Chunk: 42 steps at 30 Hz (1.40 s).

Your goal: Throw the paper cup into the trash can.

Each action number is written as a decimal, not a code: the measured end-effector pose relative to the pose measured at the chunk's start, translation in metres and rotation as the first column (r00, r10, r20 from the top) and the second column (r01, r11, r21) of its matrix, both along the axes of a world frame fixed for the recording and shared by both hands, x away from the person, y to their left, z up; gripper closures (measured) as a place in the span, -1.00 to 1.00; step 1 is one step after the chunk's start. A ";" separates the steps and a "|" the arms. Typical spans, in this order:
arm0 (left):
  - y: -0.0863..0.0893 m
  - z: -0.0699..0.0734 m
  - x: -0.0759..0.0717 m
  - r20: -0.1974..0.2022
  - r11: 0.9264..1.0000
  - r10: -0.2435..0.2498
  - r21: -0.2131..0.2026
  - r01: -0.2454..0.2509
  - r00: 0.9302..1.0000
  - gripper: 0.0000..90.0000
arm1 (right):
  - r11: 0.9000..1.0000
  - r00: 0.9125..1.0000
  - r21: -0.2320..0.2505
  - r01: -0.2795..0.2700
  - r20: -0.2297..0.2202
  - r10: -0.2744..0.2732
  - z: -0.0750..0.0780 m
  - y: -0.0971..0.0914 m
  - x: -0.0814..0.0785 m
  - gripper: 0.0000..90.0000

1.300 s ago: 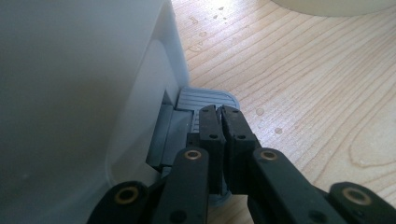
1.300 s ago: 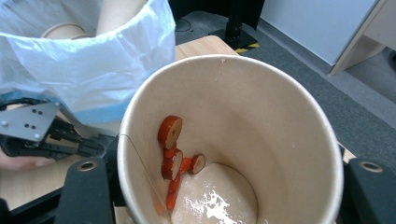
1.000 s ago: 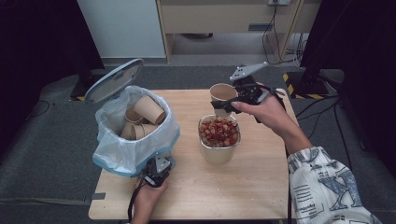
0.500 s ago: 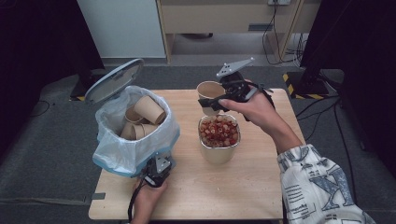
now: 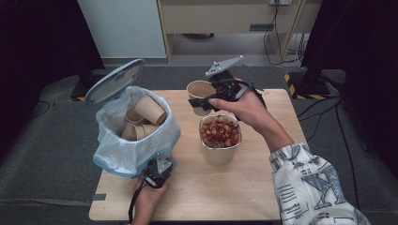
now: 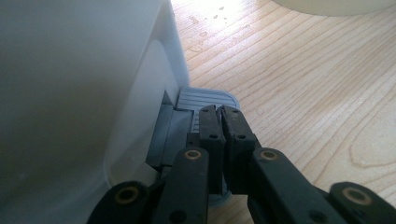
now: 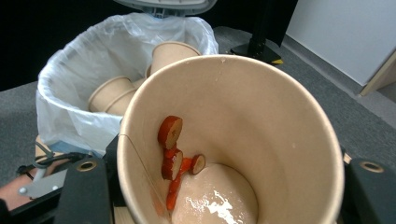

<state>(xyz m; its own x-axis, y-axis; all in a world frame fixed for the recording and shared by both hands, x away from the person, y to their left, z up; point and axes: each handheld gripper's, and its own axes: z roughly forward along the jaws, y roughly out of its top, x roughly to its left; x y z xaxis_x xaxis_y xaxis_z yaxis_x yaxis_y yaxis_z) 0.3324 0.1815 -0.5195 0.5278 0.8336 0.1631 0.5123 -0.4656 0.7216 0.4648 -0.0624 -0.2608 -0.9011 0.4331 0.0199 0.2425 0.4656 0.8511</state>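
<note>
My right gripper (image 5: 210, 101) is shut on a brown paper cup (image 5: 199, 90), held in the air above the table's far side, between the bowl and the bin. In the right gripper view the cup (image 7: 261, 126) is tilted toward me, with a few red slices (image 7: 170, 149) stuck to its inner wall. A cream bowl (image 5: 219, 140) full of red slices stands at mid-table. My left gripper (image 5: 157, 172) is shut at the bin's foot. In the left gripper view its tips (image 6: 219, 114) rest on the grey pedal (image 6: 208, 99).
The pedal bin (image 5: 136, 140), lined with a white bag, stands at the table's left with its lid (image 5: 115, 80) raised. Several used paper cups (image 5: 149, 110) lie inside. Bare wood (image 5: 263, 187) lies in front of the bowl and to its right.
My right gripper has carried the paper cup leftward and slightly up, from beyond the bowl toward the bin. The left gripper has stayed on the pedal.
</note>
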 end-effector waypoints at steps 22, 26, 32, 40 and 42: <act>0.000 0.000 0.000 0.002 1.000 -0.001 0.003 0.001 1.000 0.93 | 0.995 0.999 0.087 -0.051 -0.010 0.052 0.017 0.045 -0.008 -0.28; 0.000 0.000 0.000 0.002 1.000 0.000 0.003 0.000 1.000 0.93 | 0.994 0.998 0.090 -0.067 -0.011 0.068 0.017 0.058 -0.010 -0.28; 0.000 0.000 0.000 0.002 1.000 0.000 0.004 0.000 1.000 0.93 | 0.991 0.996 0.101 -0.087 -0.016 0.089 0.015 0.080 -0.012 -0.29; 0.000 0.000 0.000 0.002 1.000 -0.001 0.004 0.001 1.000 0.93 | 0.990 0.993 0.086 -0.111 -0.019 0.113 0.007 0.098 -0.014 -0.29; 0.000 0.000 0.000 0.003 1.000 -0.002 0.004 0.002 1.000 0.93 | 0.990 0.993 0.084 -0.111 -0.021 0.113 0.006 0.101 -0.014 -0.29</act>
